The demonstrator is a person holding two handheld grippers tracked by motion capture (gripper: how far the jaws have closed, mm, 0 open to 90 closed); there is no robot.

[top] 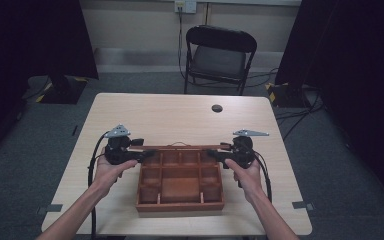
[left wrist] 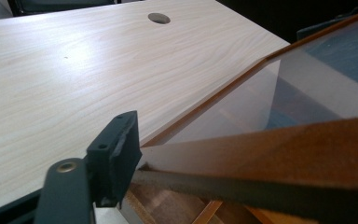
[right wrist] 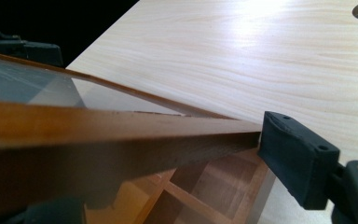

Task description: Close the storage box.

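A brown wooden box (top: 180,205) with several compartments sits on the near half of the table. Its glass-paned lid (top: 180,147) is raised off the box and looks edge-on from above. My left gripper (top: 142,154) grips the lid's left end and my right gripper (top: 215,152) its right end. In the left gripper view one black jaw presses the lid's wooden frame (left wrist: 284,154), with the glass pane (left wrist: 307,84) beyond; the other jaw is hidden. In the right gripper view the lid frame (right wrist: 121,135) runs to one black jaw at the right, with box compartments (right wrist: 205,186) below.
The light wooden table (top: 180,115) has a round cable hole (top: 217,108) at its far right. A black folding chair (top: 219,57) stands beyond the far edge. Dark curtains hang on both sides, and cables lie on the floor at the right.
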